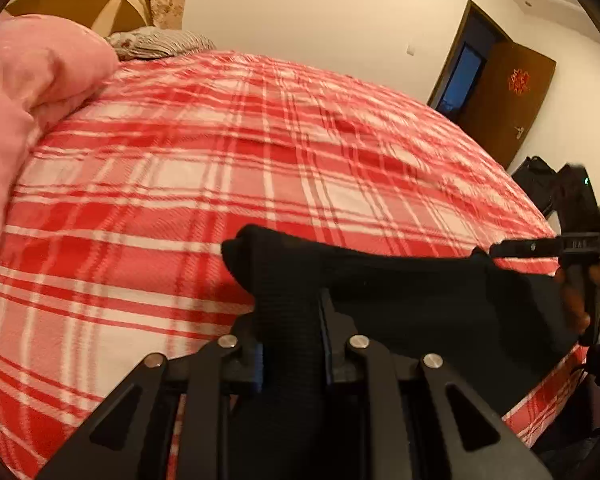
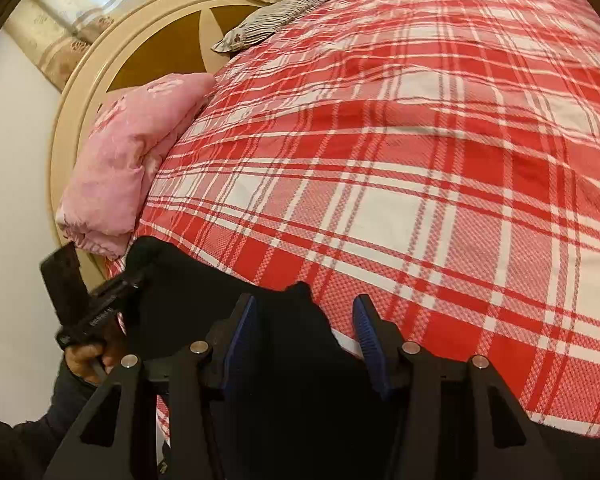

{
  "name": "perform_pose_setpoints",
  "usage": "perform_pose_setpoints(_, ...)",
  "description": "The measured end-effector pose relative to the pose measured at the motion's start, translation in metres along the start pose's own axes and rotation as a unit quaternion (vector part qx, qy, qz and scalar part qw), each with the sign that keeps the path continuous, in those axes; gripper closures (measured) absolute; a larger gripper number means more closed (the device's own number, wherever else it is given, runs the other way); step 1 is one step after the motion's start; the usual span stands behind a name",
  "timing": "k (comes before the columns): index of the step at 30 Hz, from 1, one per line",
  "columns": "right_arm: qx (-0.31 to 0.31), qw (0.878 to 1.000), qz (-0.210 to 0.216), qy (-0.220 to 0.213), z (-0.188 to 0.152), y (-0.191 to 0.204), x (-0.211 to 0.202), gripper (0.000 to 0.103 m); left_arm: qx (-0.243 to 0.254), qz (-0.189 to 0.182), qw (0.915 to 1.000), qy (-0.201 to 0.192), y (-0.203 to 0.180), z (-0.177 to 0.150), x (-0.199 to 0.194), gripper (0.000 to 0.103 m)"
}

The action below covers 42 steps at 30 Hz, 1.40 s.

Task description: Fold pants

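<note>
Bedroom, cream-walled, taken up mostly by a bed (image 1: pixel 260 140) under a red-and-white plaid cover, wide and bare across the middle and far side. Round headboard (image 2: pixel 100 80) at the far left, with a patterned curtain behind; brown door (image 1: pixel 508 100) ajar at the far right. Pink quilt (image 1: pixel 32 92) bunched at the left edge, striped pillow (image 1: pixel 160 42) beyond it.

Black pants (image 1: pixel 400 280) strung along the near edge of the bed, partly lifted off the cover, a ribbed end bulging up just past the left gripper. Otherwise hard to read: leg or waistband, cannot tell.

Left gripper (image 1: pixel 292 312) clamped tight on a thick bunch of that black cloth, fingers buried in it. Right gripper (image 2: pixel 304 320) with fingers apart, blue pads (image 2: pixel 242 332) showing, black cloth lying in the gap but not pinched. Seen from the left wrist, reaching in at the right end of the garment.

Judged as the pick-up-and-spread stage, with folding proper not yet begun. To do it well:

- Close the right gripper on a clean edge of the cloth rather than a wad, level with the left hold.
- Draw the two apart until the cloth is taut.
- Carry it toward the bare middle of the bed and lay it flat before any fold.
- Keep both holds at equal height to avoid a twist.
- Watch for the hanging part dragging off the near edge, and for the pink quilt on the left catching a corner.
</note>
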State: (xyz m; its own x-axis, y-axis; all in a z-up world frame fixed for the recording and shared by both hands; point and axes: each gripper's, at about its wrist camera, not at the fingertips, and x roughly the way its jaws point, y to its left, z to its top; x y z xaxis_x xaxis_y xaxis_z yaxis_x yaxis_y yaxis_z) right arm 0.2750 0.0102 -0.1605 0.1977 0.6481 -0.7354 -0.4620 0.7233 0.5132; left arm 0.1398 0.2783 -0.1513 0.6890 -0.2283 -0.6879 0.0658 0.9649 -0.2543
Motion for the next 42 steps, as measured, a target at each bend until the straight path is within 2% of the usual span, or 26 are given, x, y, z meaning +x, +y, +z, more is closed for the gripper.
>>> perform_pose_setpoints(5, 0.001, 1.0, 0.013, 0.004, 0.002, 0.006, 0.009, 0.051, -0.005, 0.036, 0.9992, -0.016, 0.022, 0.007, -0.008, 0.081)
perform_pose_setpoints(8, 0.007, 1.0, 0.027, 0.007, 0.006, 0.01, 0.021, 0.051, 0.033, 0.062, 0.9975, 0.011, 0.015, 0.001, 0.008, 0.079)
perform_pose_setpoints(10, 0.012, 0.999, 0.035, 0.014, 0.009, 0.014, 0.032, 0.051, 0.039, 0.074, 0.9963, 0.018, 0.016, -0.002, 0.014, 0.073)
perform_pose_setpoints(11, 0.013, 0.999, 0.04, 0.016, 0.01, 0.015, 0.036, 0.051, 0.039, 0.088, 0.9953, 0.015, 0.017, -0.002, 0.014, 0.062)
perform_pose_setpoints(12, 0.015, 0.999, 0.043, 0.021, 0.011, 0.016, 0.042, 0.051, 0.037, 0.092, 0.995, 0.012, 0.019, -0.002, 0.014, 0.057)
perform_pose_setpoints(13, 0.015, 0.999, 0.04, 0.022, 0.011, 0.016, 0.047, 0.056, 0.033, 0.09, 0.9953, 0.012, 0.022, -0.002, 0.013, 0.057)
perform_pose_setpoints(14, 0.015, 0.999, 0.035, 0.022, 0.011, 0.016, 0.051, 0.082, 0.03, 0.089, 0.9955, 0.013, 0.024, -0.003, 0.013, 0.055)
perform_pose_setpoints(15, 0.013, 0.999, 0.026, 0.029, 0.012, 0.016, 0.055, 0.096, 0.03, 0.089, 0.9955, 0.014, 0.026, -0.003, 0.012, 0.052)
perform_pose_setpoints(16, 0.014, 0.999, 0.023, 0.028, 0.012, 0.016, 0.057, 0.097, 0.031, 0.091, 0.9953, 0.014, 0.027, -0.004, 0.011, 0.05)
perform_pose_setpoints(19, 0.009, 1.0, 0.004, 0.021, 0.01, 0.017, 0.055, 0.097, 0.032, 0.094, 0.9949, 0.017, 0.027, -0.006, 0.006, 0.047)
perform_pose_setpoints(22, -0.002, 1.0, -0.003, 0.021, 0.01, 0.019, 0.056, 0.097, 0.039, 0.133, 0.9903, 0.001, 0.02, -0.003, -0.008, 0.044)
perform_pose_setpoints(23, -0.006, 1.0, -0.004, 0.018, 0.01, 0.02, 0.053, 0.092, 0.048, 0.156, 0.9866, -0.011, 0.014, -0.001, -0.016, 0.044)
perform_pose_setpoints(24, -0.004, 1.0, -0.009, 0.015, 0.009, 0.021, 0.05, 0.086, 0.054, 0.174, 0.9829, -0.023, 0.007, 0.002, -0.025, 0.04)
perform_pose_setpoints(25, -0.003, 1.0, -0.017, 0.009, 0.008, 0.02, 0.045, 0.067, 0.055, 0.181, 0.9813, -0.034, 0.001, 0.005, -0.034, 0.036)
perform_pose_setpoints(26, -0.003, 1.0, -0.024, 0.001, 0.006, 0.019, 0.038, 0.047, 0.055, 0.179, 0.9813, -0.044, -0.003, 0.007, -0.04, 0.028)
perform_pose_setpoints(27, -0.002, 1.0, -0.028, -0.008, 0.004, 0.017, 0.027, 0.044, 0.054, 0.171, 0.9823, -0.055, -0.011, 0.009, -0.048, 0.02)
perform_pose_setpoints(29, -0.002, 1.0, -0.025, -0.015, -0.002, 0.011, 0.008, 0.044, 0.061, 0.148, 0.985, -0.064, -0.03, 0.012, -0.055, 0.014)
perform_pose_setpoints(31, -0.002, 0.999, -0.044, -0.032, -0.011, 0.001, -0.021, 0.044, 0.071, 0.12, 0.9881, -0.065, -0.053, 0.012, -0.054, 0.012)
perform_pose_setpoints(33, 0.002, 0.996, -0.071, -0.05, -0.024, -0.012, -0.055, 0.044, 0.093, 0.076, 0.9916, -0.047, -0.084, 0.01, -0.041, 0.008)
perform_pose_setpoints(36, 0.033, 0.991, -0.102, -0.079, -0.05, -0.045, -0.113, 0.044, 0.122, 0.022, 0.9921, -0.02, -0.124, 0.001, -0.016, 0.008)
perform_pose_setpoints(38, 0.062, 0.984, -0.13, -0.1, -0.07, -0.067, -0.148, 0.044, 0.145, -0.002, 0.9894, 0.009, -0.152, -0.009, 0.009, 0.008)
perform_pose_setpoints(42, 0.134, 0.962, -0.194, -0.141, -0.122, -0.119, -0.219, 0.044, 0.167, -0.046, 0.9837, 0.049, -0.19, -0.026, 0.034, 0.008)
